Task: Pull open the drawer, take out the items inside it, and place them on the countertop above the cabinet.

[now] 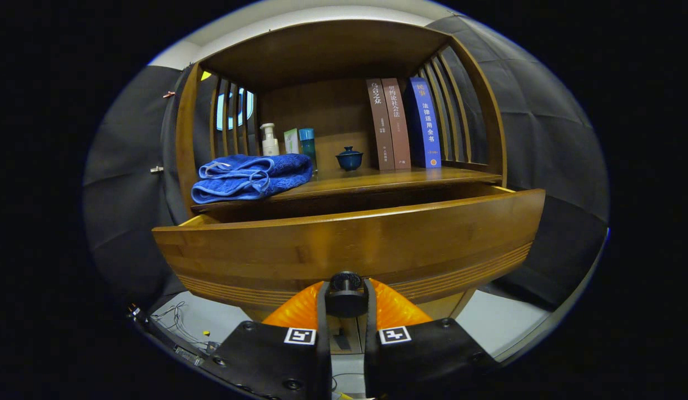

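The wooden drawer (349, 244) of the cabinet stands pulled out, its front panel close ahead of me. Its inside is hidden behind the front panel. My gripper (345, 300) is shut on the drawer's black round knob (345, 295), one orange finger (299, 308) pressing on each side of it. Above the drawer runs the countertop (388, 179), a wooden shelf. A folded blue towel (249, 176) lies on the countertop's left part.
At the back of the countertop stand a white pump bottle (269, 140), a small box (292, 141), a teal bottle (307, 143), a blue lidded cup (349, 159) and three upright books (402, 123). Slatted wooden sides and a wooden top enclose the shelf. Cables (174, 319) lie on the floor at lower left.
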Available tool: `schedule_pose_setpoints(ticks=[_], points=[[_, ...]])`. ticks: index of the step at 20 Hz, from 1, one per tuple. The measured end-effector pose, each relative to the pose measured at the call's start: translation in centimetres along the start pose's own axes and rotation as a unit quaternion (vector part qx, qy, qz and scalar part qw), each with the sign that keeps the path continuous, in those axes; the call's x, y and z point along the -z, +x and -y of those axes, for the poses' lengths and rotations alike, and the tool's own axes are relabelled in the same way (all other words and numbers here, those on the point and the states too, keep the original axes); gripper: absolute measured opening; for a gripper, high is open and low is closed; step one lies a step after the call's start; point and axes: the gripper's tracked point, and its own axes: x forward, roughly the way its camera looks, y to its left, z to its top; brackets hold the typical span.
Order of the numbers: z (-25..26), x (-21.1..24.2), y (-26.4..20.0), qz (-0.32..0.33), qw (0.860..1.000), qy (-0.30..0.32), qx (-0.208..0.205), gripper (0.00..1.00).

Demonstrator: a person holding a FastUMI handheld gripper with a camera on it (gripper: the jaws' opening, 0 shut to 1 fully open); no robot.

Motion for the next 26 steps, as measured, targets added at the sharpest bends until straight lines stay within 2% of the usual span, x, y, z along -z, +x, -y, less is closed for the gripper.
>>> schedule_pose_setpoints(ticks=[13,26], points=[[-0.1,1.8,-6.5,-0.009,1.0,0.005,-0.003,0.27],[-0.1,2.7,-7.1,-0.015,1.0,-0.002,0.001,0.27]])
